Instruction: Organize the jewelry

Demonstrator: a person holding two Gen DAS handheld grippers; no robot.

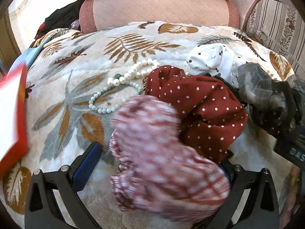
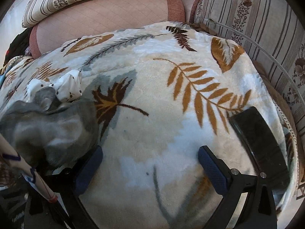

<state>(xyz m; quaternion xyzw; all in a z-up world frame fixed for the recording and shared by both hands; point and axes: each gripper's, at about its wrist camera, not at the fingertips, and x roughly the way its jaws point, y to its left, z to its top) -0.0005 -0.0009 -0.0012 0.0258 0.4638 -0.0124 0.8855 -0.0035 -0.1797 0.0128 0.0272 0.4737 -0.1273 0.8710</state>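
In the left wrist view a white pearl necklace (image 1: 133, 72) and a pale green bead bracelet (image 1: 106, 103) lie on the leaf-patterned blanket (image 1: 76, 87). A red dotted scrunchie (image 1: 200, 110), a white dotted scrunchie (image 1: 211, 61) and a grey-black sheer scrunchie (image 1: 266, 95) lie to their right. A blurred pink checked scrunchie (image 1: 162, 152) sits between the wide-apart fingers of my left gripper (image 1: 158, 164); its right finger is mostly hidden. My right gripper (image 2: 150, 164) is open and empty over bare blanket. The grey scrunchie (image 2: 49, 126) and the white one (image 2: 66, 87) lie at its left.
A red and white box (image 1: 13, 118) is at the left edge. A black phone (image 2: 261, 143) lies on the blanket near the right gripper. Sofa cushions (image 1: 156, 5) and striped pillows (image 2: 257, 19) stand behind the blanket.
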